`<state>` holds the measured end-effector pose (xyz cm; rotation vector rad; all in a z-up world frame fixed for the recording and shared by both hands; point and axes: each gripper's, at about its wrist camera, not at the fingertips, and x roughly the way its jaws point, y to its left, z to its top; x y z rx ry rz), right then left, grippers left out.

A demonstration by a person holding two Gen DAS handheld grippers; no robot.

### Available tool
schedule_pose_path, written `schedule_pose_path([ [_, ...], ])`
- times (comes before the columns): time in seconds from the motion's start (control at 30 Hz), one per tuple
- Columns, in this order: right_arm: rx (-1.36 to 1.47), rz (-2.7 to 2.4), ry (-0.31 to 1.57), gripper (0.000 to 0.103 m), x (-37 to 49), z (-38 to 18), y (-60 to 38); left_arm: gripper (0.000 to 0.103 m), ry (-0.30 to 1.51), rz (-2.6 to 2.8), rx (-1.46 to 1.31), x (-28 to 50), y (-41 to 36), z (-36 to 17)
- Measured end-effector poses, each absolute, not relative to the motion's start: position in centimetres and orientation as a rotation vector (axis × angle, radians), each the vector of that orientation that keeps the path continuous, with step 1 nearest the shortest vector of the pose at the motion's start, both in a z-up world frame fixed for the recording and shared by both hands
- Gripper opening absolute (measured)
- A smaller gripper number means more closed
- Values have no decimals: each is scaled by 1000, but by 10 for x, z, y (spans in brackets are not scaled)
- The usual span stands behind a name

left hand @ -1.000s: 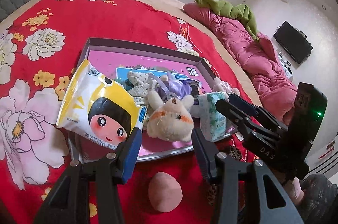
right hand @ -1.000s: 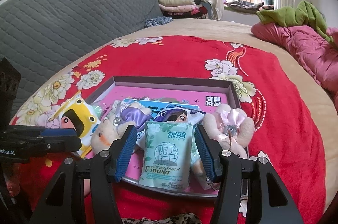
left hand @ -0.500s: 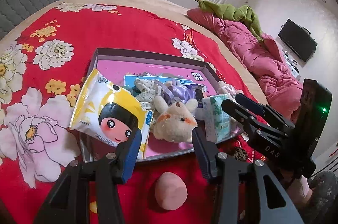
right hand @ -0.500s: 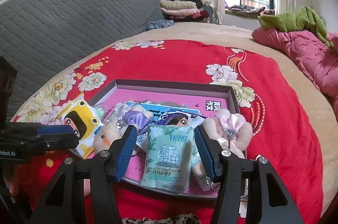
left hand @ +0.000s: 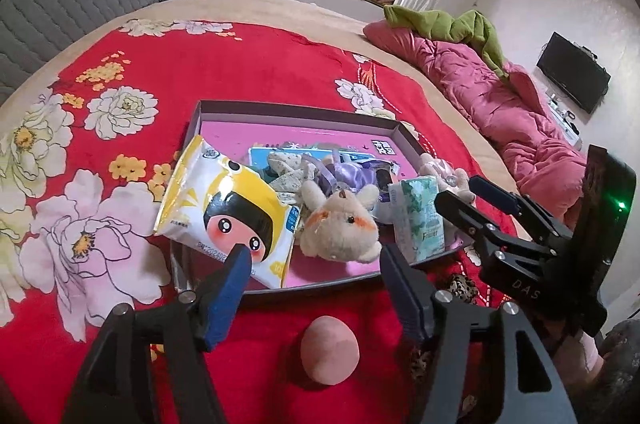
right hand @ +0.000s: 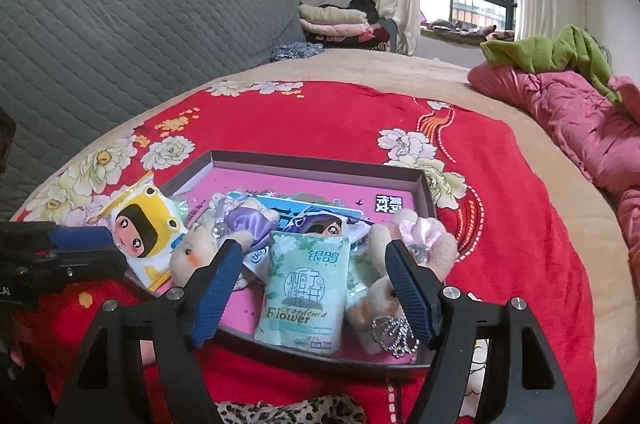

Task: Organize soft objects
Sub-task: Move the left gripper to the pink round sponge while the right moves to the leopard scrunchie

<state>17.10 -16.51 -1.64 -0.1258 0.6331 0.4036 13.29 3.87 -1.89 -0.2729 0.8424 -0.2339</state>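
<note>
Both grippers have drawn back from the tray (left hand: pixel 294 111) since a second ago, so the things in it look smaller. Left gripper (left hand: pixel 312 268) hangs wide and empty over the bed's near edge, above a pink ball (left hand: pixel 330 350) on the red blanket (left hand: pixel 224 63). Right gripper (right hand: pixel 310 270) is wide too, empty, framing the green tissue pack (right hand: pixel 306 286) at the tray's near edge. Yellow pack (left hand: pixel 228 207) overhangs the tray's left edge beside a plush (left hand: pixel 340 224).
</note>
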Motion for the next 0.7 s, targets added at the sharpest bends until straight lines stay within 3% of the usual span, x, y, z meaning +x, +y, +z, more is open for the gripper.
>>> schedule_pose_path([
  [0.7,-116,439,710,76,112,-8,-171,67,849,-217,-227,107,27,-8],
])
